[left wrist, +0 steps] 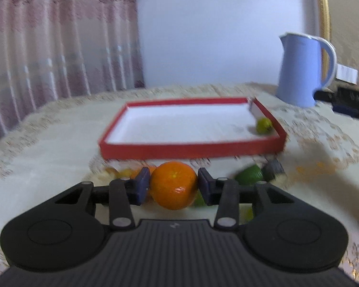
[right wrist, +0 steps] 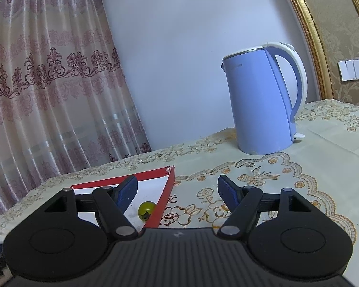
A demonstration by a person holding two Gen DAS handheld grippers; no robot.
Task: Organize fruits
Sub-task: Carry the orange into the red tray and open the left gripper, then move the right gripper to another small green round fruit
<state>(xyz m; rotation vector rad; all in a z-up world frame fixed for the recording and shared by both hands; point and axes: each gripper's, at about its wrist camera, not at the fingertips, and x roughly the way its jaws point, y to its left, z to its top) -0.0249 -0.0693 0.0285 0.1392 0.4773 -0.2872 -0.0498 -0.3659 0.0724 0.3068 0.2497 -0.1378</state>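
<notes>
My left gripper (left wrist: 174, 185) is shut on an orange (left wrist: 174, 184) and holds it in front of the red box (left wrist: 191, 149), which has a white floor. A small green fruit (left wrist: 263, 125) lies in the box's right near corner; it also shows in the right wrist view (right wrist: 146, 210). More fruit lies on the cloth behind the held orange: a green one (left wrist: 249, 178) to the right and orange pieces (left wrist: 131, 172) to the left, blurred. My right gripper (right wrist: 177, 189) is open and empty above the box's right corner (right wrist: 166, 191).
A blue electric kettle (left wrist: 301, 71) stands at the back right of the table, also in the right wrist view (right wrist: 263, 100). A cream embroidered tablecloth (right wrist: 299, 167) covers the table. A pink curtain (right wrist: 47, 83) hangs behind on the left.
</notes>
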